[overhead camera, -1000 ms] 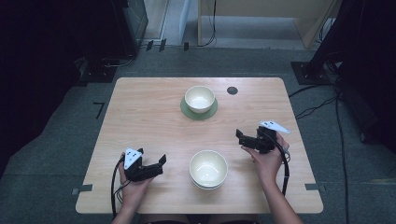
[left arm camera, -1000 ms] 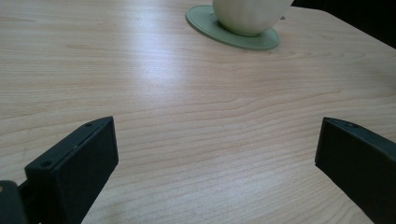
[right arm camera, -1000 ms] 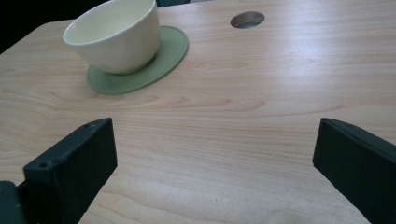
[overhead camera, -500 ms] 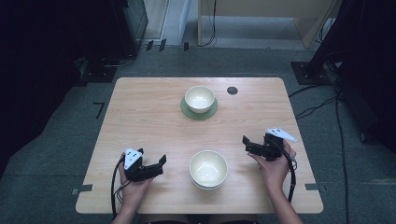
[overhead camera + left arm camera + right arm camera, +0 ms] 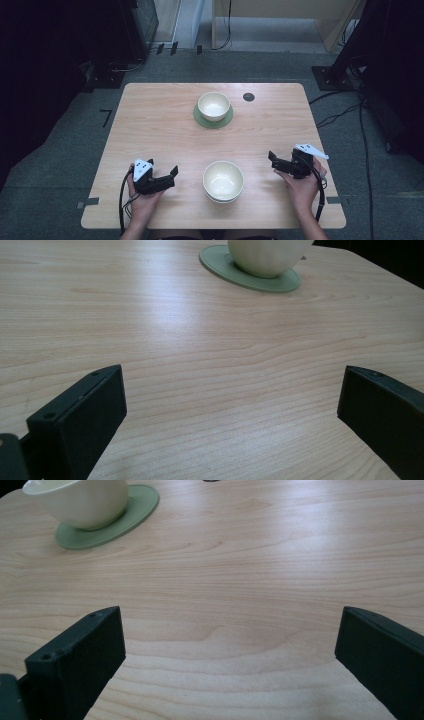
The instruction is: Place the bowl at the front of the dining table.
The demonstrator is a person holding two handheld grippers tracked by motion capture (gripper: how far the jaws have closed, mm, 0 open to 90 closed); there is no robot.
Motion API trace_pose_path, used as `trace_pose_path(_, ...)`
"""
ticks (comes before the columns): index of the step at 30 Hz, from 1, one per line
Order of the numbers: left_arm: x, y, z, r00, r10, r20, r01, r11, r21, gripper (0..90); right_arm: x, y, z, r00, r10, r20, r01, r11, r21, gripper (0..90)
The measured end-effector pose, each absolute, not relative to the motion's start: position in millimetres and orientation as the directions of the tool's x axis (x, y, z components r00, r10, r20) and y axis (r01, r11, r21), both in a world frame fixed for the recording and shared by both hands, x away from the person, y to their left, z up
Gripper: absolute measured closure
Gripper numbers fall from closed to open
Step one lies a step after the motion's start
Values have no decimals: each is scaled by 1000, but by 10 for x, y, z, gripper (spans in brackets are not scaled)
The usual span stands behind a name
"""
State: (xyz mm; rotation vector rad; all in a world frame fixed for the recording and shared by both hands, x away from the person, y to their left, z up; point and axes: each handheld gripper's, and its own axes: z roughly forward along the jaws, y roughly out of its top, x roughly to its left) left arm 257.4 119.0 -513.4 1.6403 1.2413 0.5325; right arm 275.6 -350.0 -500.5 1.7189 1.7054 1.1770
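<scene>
A cream bowl [image 5: 214,105] stands on a round green coaster [image 5: 213,120] at the far middle of the wooden table [image 5: 155,125]. Nearer the front edge sits a second cream bowl [image 5: 223,180], apparently stacked on another. My left gripper [image 5: 167,177] rests low at the front left, open and holding nothing, jaws pointing right toward that near bowl. My right gripper [image 5: 274,163] is at the front right, also open and holding nothing, jaws pointing left. The left gripper view has the bowl [image 5: 267,257] and coaster [image 5: 250,277] far ahead, and the right gripper view has the same bowl [image 5: 80,500] and coaster [image 5: 110,522] at upper left.
A small dark round hole [image 5: 248,96] sits in the tabletop right of the far bowl. Bare wood lies between the two bowls and on both flanks. Cables [image 5: 350,107] and dark equipment stand on the floor around the table.
My right gripper has drawn back toward the front right of the table, away from the middle. The left gripper and both bowls have stayed put.
</scene>
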Motion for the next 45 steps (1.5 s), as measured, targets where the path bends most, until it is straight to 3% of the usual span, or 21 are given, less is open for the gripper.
trace_pose_path(45,2578,1181,-5136,374,907,-193,480,-12,877,0,2261,-3900,-5160,-69,970,235,607,-146,781,0)
